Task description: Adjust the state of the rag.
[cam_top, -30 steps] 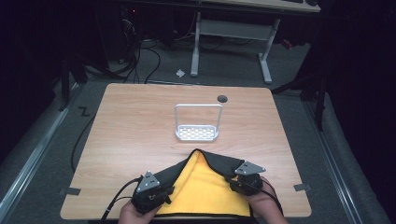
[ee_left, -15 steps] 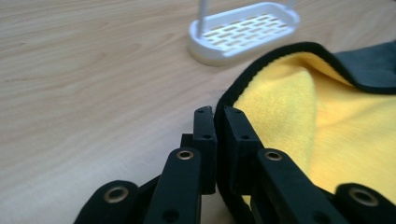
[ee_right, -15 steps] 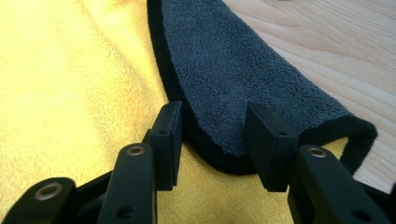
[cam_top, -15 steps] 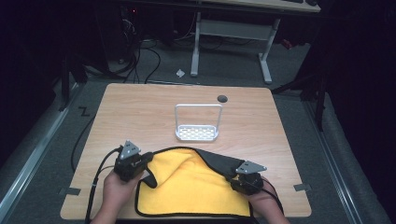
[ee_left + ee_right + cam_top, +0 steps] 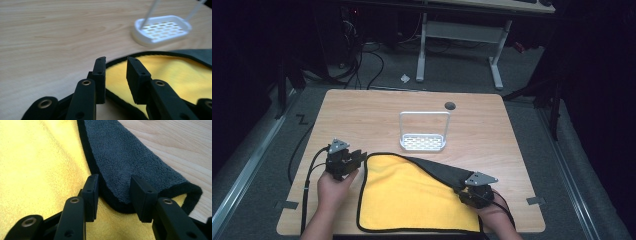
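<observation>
Currently your left gripper (image 5: 357, 159) has just been opening, nothing between its jaws, beside the cloth's (image 5: 412, 200) near-left corner. Your right gripper (image 5: 113, 192) straddles the folded grey flap (image 5: 130, 170), jaws apart and just closing, pads not pressing; it is nearer.

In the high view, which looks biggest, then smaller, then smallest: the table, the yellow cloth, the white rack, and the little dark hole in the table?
Largest to smallest, as they look in the high view:
1. Table
2. Yellow cloth
3. White rack
4. Dark hole
The rack and the hole sit farther from the camera, so they look a bit smaller than they are.
</observation>
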`<state>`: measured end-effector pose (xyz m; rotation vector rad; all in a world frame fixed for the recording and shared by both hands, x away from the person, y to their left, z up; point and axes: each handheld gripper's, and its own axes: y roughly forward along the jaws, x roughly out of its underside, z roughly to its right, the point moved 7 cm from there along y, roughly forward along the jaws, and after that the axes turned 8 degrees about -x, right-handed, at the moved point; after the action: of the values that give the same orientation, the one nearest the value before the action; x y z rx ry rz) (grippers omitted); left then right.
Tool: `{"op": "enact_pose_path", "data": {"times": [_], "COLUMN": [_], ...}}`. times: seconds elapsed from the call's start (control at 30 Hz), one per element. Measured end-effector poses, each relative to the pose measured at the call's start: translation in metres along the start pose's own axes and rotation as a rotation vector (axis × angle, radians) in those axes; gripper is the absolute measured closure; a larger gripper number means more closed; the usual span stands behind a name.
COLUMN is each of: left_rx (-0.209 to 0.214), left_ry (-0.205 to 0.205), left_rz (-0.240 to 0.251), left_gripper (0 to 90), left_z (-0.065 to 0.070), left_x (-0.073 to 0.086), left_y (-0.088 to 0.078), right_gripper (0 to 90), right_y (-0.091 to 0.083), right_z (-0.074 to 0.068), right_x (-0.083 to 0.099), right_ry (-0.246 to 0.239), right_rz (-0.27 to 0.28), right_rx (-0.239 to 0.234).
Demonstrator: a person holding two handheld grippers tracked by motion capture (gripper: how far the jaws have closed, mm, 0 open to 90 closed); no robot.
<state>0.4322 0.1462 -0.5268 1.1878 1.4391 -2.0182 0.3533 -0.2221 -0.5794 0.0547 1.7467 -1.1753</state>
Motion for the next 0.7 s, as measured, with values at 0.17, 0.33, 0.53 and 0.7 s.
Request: {"op": "enact_pose_path", "data": {"times": [0.17,0.33,0.53,0.7], "left_rx": [0.082,0.090,0.080,0.083], "left_ry": [0.000,0.047,0.102,0.130], "left_rz": [0.002,-0.063,-0.131,-0.137], "left_gripper": [71.8,75.8,76.7,77.0], "left_z": [0.026,0.048,0.053,0.056], "left_x": [0.023,0.056,0.069,0.078], "left_y": [-0.022,-0.023,-0.012,-0.008], "right_gripper": [60.8,67.3,78.7,80.8], "right_y": [0.000,0.000,0.000,-0.009], "right_z": [0.000,0.001,0.005,0.003], "right_x": [0.000,-0.001,-0.002,-0.012], "right_ry": [0.002,0.004,0.003,-0.003], "right_rz": [-0.002,-0.002,-0.009,0.026], "right_rx": [0.006,0.013,0.037,0.069]}}
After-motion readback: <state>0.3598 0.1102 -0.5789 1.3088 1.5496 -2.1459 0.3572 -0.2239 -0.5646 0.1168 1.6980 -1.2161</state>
